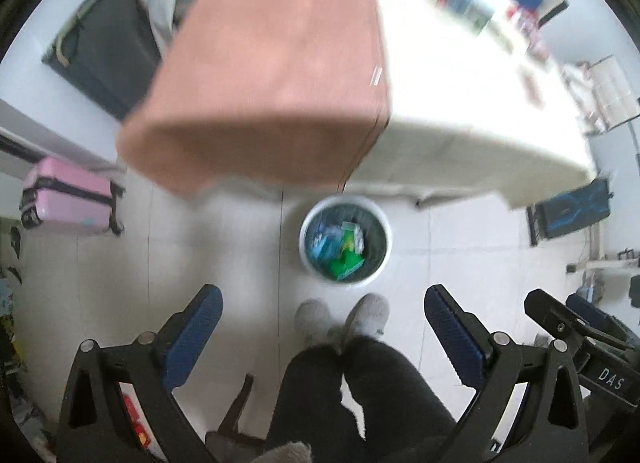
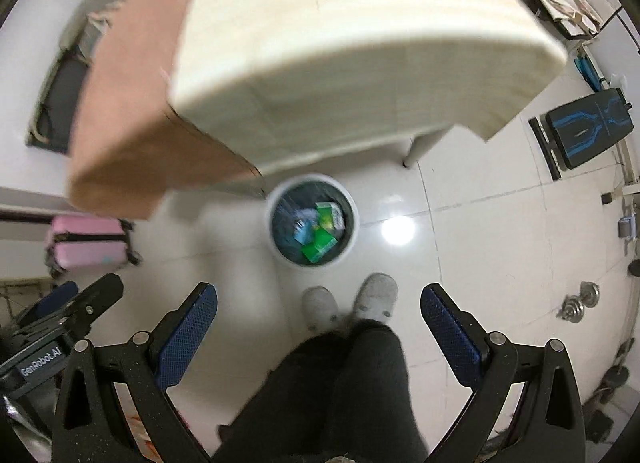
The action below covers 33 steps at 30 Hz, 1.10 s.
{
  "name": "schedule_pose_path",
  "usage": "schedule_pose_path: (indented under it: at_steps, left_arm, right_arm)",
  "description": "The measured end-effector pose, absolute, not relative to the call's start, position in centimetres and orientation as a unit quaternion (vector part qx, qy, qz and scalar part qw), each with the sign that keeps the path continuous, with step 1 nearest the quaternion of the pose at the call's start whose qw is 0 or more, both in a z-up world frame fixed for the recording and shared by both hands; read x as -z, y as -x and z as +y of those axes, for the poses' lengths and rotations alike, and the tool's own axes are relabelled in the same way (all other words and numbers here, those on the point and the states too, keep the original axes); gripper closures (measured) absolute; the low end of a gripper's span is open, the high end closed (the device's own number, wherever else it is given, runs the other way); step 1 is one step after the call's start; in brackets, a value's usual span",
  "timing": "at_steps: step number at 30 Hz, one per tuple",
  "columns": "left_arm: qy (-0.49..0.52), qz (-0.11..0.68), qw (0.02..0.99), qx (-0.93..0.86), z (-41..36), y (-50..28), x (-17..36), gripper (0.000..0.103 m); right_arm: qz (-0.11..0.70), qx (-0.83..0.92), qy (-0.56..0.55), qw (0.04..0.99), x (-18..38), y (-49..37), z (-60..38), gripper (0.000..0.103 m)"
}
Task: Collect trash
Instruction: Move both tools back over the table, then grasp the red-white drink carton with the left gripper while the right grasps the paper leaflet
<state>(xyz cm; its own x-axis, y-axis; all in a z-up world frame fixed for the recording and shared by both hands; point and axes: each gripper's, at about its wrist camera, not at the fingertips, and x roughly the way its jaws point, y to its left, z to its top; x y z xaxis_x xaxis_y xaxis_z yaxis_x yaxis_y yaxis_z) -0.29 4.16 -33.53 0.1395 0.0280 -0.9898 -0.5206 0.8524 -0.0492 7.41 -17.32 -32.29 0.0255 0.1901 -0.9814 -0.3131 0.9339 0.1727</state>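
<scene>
A: What sat nearest the cameras?

B: The left hand-held gripper (image 1: pixel 320 299) was spread wide with nothing between its blue pads, and the right hand-held gripper (image 2: pixel 318 297) was spread the same way, also holding nothing. Below them were the person's dark trousers (image 2: pixel 340 395) and 2 grey slippers (image 2: pixel 348 303) on the tiled floor (image 2: pixel 480 247).

A: And the trash?

B: Just beyond the slippers stood a round bin (image 1: pixel 308 259) with a white rim. The trash (image 2: pixel 318 229) lay inside it: green and blue packets, too blurred to read. The left view showed the same trash (image 1: pixel 340 249) in the bin.

A: What lay past the bin?

B: The bench (image 2: pixel 360 83), under a cream cloth, had its near edge overhanging the bin's far side. A pinkish-brown cloth (image 1: pixel 272 75) hung over the bench's left part. Small items sat far back on the bench, smeared by blur.

A: Anything off to the sides?

B: A pink suitcase (image 1: pixel 68 203) stood on the floor at the left, well apart from the bin.
</scene>
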Motion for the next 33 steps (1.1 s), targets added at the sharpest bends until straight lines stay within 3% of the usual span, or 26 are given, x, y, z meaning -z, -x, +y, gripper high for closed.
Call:
schedule_pose_path:
  at_steps: [9,15,20,27,29,33]
  left_arm:
    - [0.184,0.581,0.767,-0.202,5.8,-9.1,27.0,0.0]
    - [0.262,0.588,0.742,-0.189,7.7,-18.7,27.6,0.001]
    - [0.35,0.594,0.702,-0.179,9.3,-27.9,31.4,0.002]
    - [0.394,0.626,0.646,-0.189,9.5,-38.3,38.9,0.029]
    - [0.393,0.635,0.637,-0.193,9.7,-39.4,40.4,0.061]
    - [0.322,0.645,0.664,-0.195,9.9,-39.0,39.7,0.066]
  right_arm:
    - [0.624,-0.164,0.014,0.764,22.9,-16.4,-18.5,0.0]
    - [0.625,-0.15,0.002,0.766,23.5,-27.2,-19.8,0.0]
    - [0.644,-0.144,0.015,0.751,26.9,-36.6,-19.2,0.0]
    - [0.673,-0.155,0.043,0.722,31.5,-46.8,-17.0,0.0]
    - [0.676,-0.164,0.053,0.716,32.2,-48.1,-16.3,0.0]
    - [0.677,-0.198,0.085,0.704,33.1,-50.0,-13.5,0.0]
